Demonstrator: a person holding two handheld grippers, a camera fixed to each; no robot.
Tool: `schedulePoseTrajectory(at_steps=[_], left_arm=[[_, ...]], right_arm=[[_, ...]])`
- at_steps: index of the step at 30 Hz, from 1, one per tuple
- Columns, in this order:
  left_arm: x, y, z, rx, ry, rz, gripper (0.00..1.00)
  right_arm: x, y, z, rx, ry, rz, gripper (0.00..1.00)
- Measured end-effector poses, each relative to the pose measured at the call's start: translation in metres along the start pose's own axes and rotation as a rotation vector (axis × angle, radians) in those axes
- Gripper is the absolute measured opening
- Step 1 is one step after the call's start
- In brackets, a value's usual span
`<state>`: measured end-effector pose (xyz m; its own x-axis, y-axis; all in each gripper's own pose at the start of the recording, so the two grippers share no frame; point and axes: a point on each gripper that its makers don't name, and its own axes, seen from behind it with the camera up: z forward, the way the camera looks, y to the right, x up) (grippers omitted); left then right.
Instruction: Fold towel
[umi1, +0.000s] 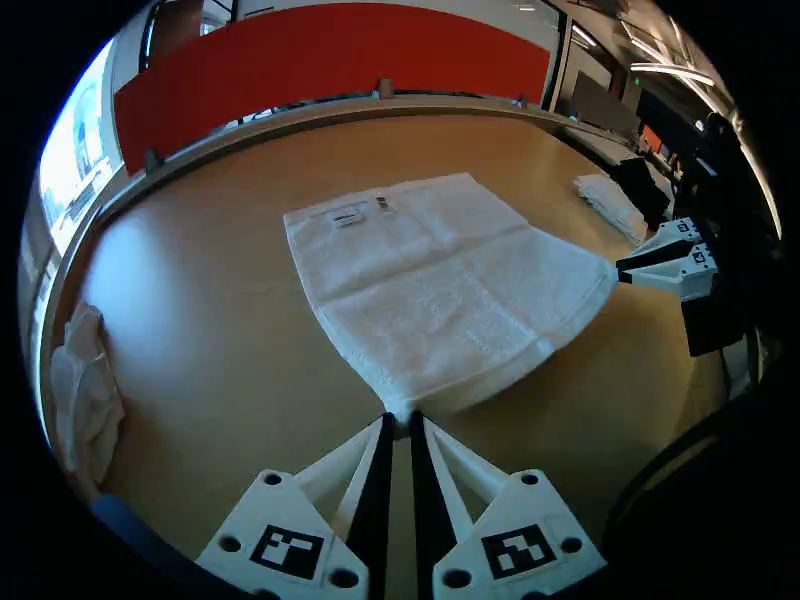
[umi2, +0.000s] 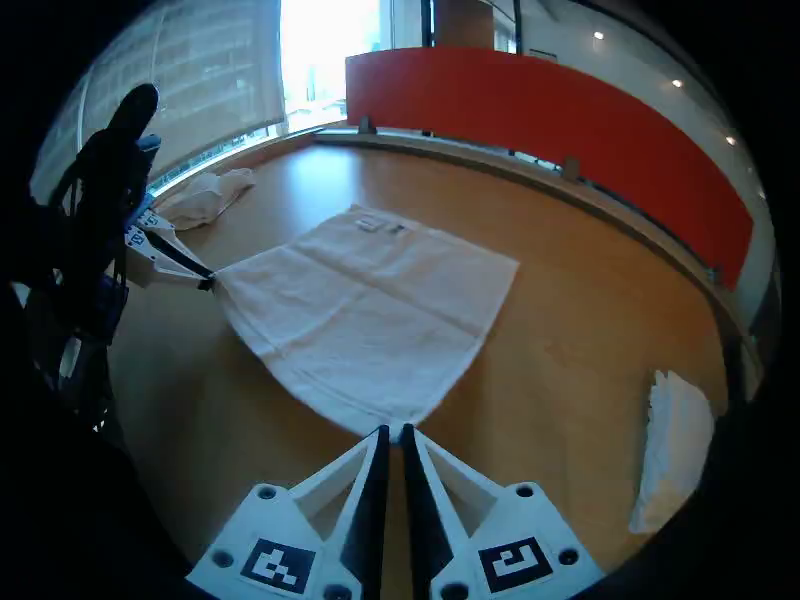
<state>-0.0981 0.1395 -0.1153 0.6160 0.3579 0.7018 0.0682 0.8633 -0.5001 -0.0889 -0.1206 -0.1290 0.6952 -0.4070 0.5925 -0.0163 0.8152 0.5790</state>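
A white towel (umi1: 440, 280) lies spread flat on the wooden table (umi1: 220, 330), a small label near its far edge. My left gripper (umi1: 400, 422) is shut on the towel's near corner. Farther right in the left gripper view, my right gripper (umi1: 620, 270) pinches another corner. In the right gripper view, the same towel (umi2: 370, 310) stretches ahead, and my right gripper (umi2: 393, 432) is shut on its near corner. At the left of that view, my left gripper (umi2: 208, 282), held by a dark-sleeved hand, grips the towel's left corner.
A crumpled white cloth (umi1: 85, 395) lies at the table's left edge, also seen as the cloth (umi2: 205, 195) by the window. A folded white towel stack (umi1: 610, 200) sits at the right, seen again as the stack (umi2: 675, 450). A red partition (umi1: 330, 55) borders the far side.
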Motion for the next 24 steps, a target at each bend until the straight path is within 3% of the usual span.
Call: schedulePoseTrajectory(at_steps=[12, 24], left_arm=[[0.008, 0.002, -0.019, -0.008, 0.006, -0.003, 0.12], [0.004, 0.017, -0.045, -0.044, -0.017, -0.025, 0.12]], right_arm=[[0.016, -0.007, -0.028, 0.009, 0.026, -0.006, 0.10], [0.024, -0.011, -0.055, 0.004, 0.039, 0.011, 0.10]])
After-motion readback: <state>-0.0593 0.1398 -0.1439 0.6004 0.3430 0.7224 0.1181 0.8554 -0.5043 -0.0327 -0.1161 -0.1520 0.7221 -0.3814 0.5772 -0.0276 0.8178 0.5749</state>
